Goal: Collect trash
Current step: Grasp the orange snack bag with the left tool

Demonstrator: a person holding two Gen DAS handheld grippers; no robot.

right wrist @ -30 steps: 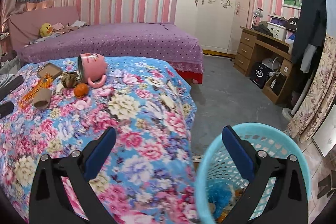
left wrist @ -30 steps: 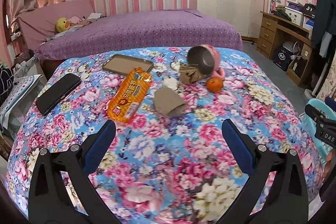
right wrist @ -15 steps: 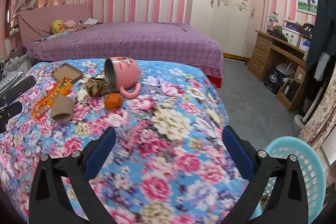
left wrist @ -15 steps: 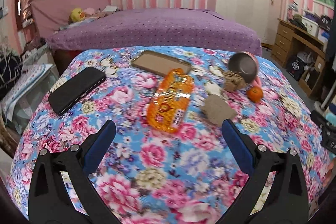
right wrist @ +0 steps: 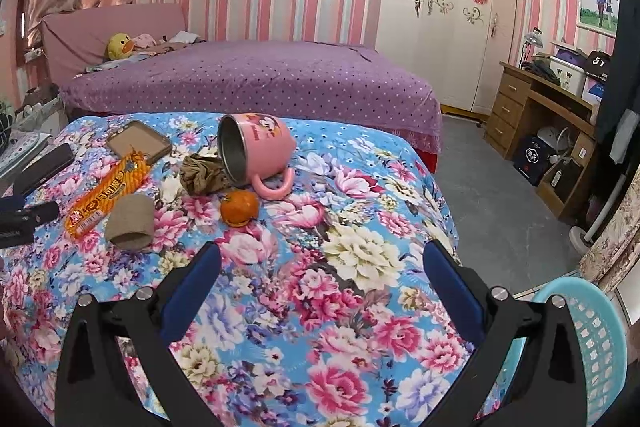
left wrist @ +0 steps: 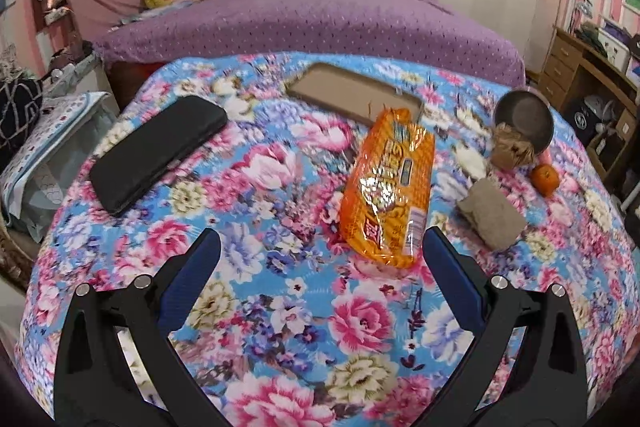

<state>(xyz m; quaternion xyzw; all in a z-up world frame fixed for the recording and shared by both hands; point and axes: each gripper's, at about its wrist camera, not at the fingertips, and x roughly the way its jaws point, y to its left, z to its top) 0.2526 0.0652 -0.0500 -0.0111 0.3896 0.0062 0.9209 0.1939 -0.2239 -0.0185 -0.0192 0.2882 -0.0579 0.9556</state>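
Orange snack wrapper (left wrist: 390, 187) lies flat on the floral cloth (left wrist: 280, 307), just ahead of the left gripper (left wrist: 318, 259), jaws wide. Looks light, crinkly, probably slippery; pinch its near end. Right gripper (right wrist: 320, 267) also wide, empty.

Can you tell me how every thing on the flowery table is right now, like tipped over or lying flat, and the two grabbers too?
pink mug: tipped on its side
orange snack wrapper: lying flat
cardboard tube: on its side
brown crumpled paper: bunched at the mug's mouth
tangerine: resting, unpeeled
black phone: lying flat
left gripper: fingers open, empty
right gripper: fingers open, empty
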